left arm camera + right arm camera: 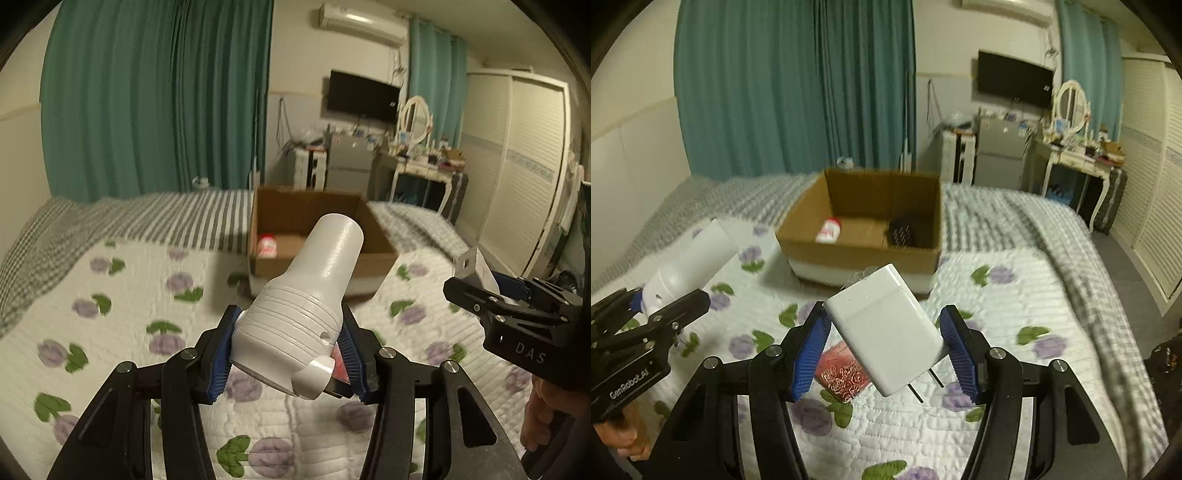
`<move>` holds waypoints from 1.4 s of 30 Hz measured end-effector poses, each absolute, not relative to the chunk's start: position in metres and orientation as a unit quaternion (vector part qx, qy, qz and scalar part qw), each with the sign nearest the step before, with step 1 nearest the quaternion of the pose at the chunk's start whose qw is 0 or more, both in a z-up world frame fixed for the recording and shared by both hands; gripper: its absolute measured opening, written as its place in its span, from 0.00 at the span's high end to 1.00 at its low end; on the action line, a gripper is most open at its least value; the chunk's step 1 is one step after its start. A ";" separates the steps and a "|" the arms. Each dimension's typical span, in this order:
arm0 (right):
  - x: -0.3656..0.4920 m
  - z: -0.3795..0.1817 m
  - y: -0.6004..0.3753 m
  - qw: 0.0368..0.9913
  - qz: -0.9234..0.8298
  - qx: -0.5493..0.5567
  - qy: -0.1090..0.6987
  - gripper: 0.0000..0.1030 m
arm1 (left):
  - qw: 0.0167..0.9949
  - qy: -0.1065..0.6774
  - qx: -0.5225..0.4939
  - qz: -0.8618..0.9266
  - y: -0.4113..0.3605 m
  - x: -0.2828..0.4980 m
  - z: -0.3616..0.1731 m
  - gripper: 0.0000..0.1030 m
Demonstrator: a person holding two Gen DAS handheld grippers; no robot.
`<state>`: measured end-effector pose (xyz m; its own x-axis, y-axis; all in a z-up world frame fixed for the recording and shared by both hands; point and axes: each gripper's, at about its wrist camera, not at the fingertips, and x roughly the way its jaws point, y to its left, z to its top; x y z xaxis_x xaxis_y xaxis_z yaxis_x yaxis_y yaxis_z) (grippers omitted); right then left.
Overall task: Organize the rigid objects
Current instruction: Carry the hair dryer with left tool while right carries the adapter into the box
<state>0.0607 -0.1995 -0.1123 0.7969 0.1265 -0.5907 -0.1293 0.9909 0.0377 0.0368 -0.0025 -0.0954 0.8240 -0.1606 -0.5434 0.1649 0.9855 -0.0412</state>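
Observation:
My left gripper (290, 349) is shut on a white ribbed plastic device with a round nozzle (310, 295), held above the floral quilt; it also shows in the right wrist view (690, 262). My right gripper (884, 349) is shut on a white power adapter (886, 328) with two prongs pointing down, and shows at the right of the left wrist view (476, 273). An open cardboard box (864, 243) sits on the bed ahead. It holds a small white bottle with a red label (829, 230) and a dark bristly brush (899, 230).
A red card with gold rose print (842, 373) lies on the quilt (997, 332) under my right gripper. Green curtains (147, 99) hang behind the bed. A fridge (349, 158), dressing table (421, 158) and wardrobe (524, 166) stand at right.

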 end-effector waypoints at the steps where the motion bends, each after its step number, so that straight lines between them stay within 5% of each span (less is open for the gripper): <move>1: 0.056 -0.106 -0.201 0.950 0.067 -0.001 0.304 0.41 | 0.957 0.275 0.004 -0.089 -0.004 0.034 -0.087 0.50; 25: 0.049 0.044 -0.192 0.988 0.090 -0.008 0.124 0.41 | 0.986 0.118 0.009 -0.115 -0.022 0.059 0.041 0.50; 42: 0.198 -0.027 -0.188 0.980 0.079 -0.023 0.183 0.41 | 0.971 0.222 0.007 -0.092 -0.029 0.208 -0.046 0.50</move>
